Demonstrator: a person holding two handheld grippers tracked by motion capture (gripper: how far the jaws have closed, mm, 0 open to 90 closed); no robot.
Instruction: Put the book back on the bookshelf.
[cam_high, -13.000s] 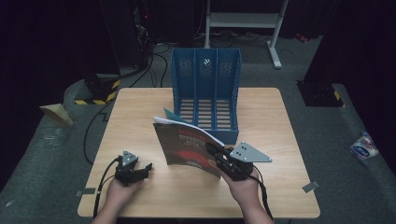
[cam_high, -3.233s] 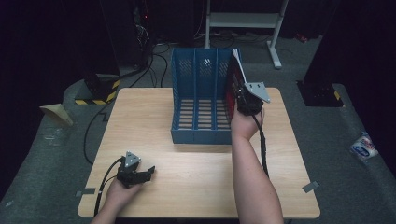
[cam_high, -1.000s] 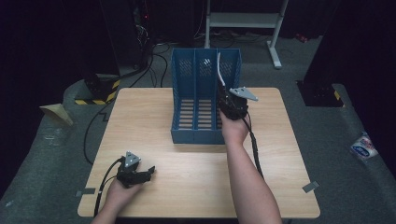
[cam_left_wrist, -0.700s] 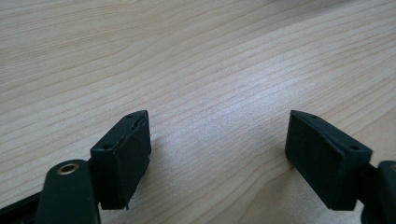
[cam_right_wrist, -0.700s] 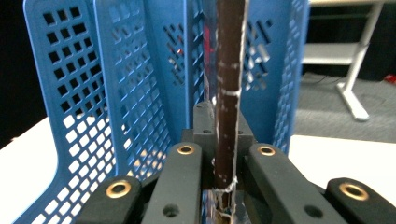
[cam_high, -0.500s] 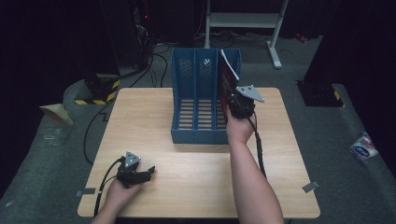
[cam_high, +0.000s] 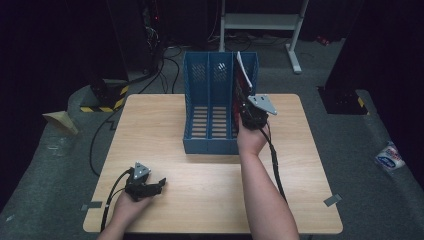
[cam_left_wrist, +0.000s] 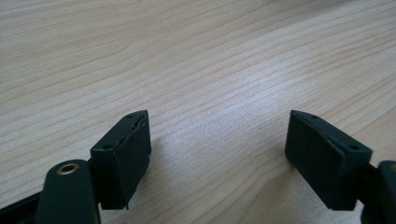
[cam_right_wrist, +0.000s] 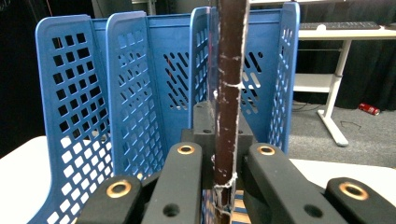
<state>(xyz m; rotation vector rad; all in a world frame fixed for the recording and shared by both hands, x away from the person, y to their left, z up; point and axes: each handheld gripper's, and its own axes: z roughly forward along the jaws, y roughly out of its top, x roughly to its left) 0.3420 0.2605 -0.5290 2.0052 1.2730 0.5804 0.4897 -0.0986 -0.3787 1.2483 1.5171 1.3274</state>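
A thin book with a worn red-brown cover (cam_high: 241, 80) stands on edge in the rightmost slot of the blue three-slot file rack (cam_high: 210, 107) at the back middle of the wooden table (cam_high: 300, 165). My right gripper (cam_high: 248, 112) is shut on the book's near edge, at the rack's open front. In the right gripper view the book's spine (cam_right_wrist: 229, 84) rises between the pressed jaws of that gripper (cam_right_wrist: 227, 161), with the rack's perforated dividers (cam_right_wrist: 130, 93) to its left. My left gripper (cam_high: 155, 186) rests on the table at the front left, open, with bare wood between the jaws (cam_left_wrist: 217, 154).
The rack's left and middle slots hold nothing. Behind the table stands a white desk frame (cam_high: 260, 22), and cables (cam_high: 165, 55) run on the dark floor. A white packet (cam_high: 389, 156) lies on the floor at the right. Bits of grey tape (cam_high: 332, 200) sit by the table's front corners.
The right gripper carried the book from the table's middle up to the rack. Over the last second the book shifted from the middle divider into the right slot. The left gripper stayed put.
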